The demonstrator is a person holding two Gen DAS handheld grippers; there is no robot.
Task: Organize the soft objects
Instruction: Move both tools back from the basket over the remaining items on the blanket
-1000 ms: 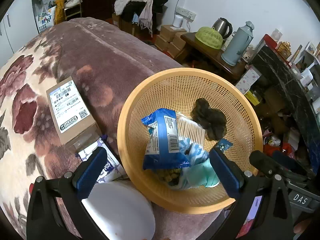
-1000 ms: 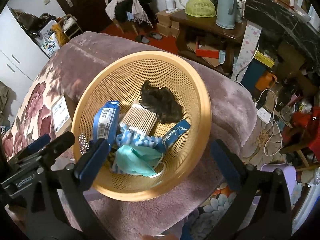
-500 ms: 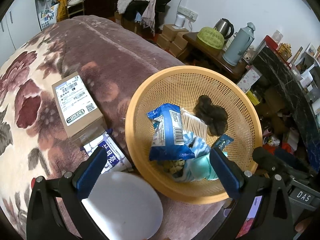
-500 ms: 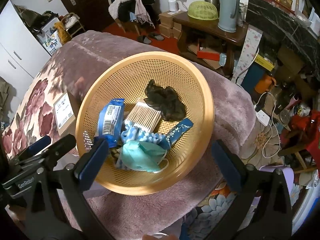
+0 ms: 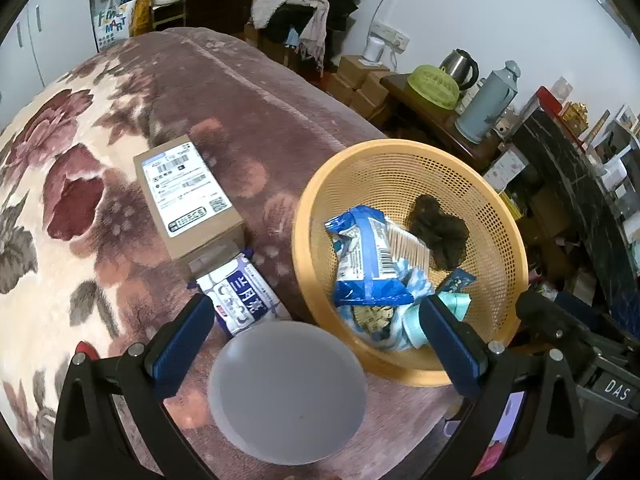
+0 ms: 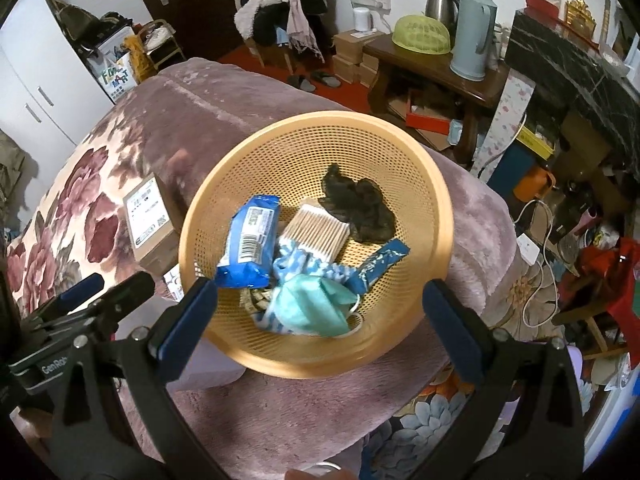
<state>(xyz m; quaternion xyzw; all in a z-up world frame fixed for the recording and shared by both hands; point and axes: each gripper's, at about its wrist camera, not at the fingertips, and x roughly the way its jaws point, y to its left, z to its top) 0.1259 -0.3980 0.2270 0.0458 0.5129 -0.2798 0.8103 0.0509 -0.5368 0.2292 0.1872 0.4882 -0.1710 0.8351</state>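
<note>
Your two grippers hover over a bed spread with a mauve floral blanket (image 5: 120, 128), where a round orange mesh basket (image 6: 420, 184) sits toward the right edge, with cluttered floor beyond it. A pale round bowl (image 5: 286, 388) lies on the blanket just left of the basket's near rim, directly under your left gripper (image 5: 312, 336), whose blue-padded jaws stand wide apart and grip nothing. Left and farther back rests a cardboard box (image 5: 188, 196) with a shipping label on top, and a blue-and-white wipes pack (image 5: 240, 300) lies against its near end, between box and bowl. Your right gripper (image 6: 320, 312) hangs over the basket's near rim, jaws also spread wide and empty. The soft things are heaped in the near half of the basket: a blue snack packet (image 6: 250, 240) at left, a teal face mask (image 6: 312, 308) nearest you on top of a blue-and-white patterned cloth (image 6: 296, 264), and a dark crumpled cloth (image 6: 360, 208) at the far right. A bundle of cotton swabs (image 6: 316, 232) sits in the middle, and a small blue sachet (image 6: 380, 264) lies at the right.
</note>
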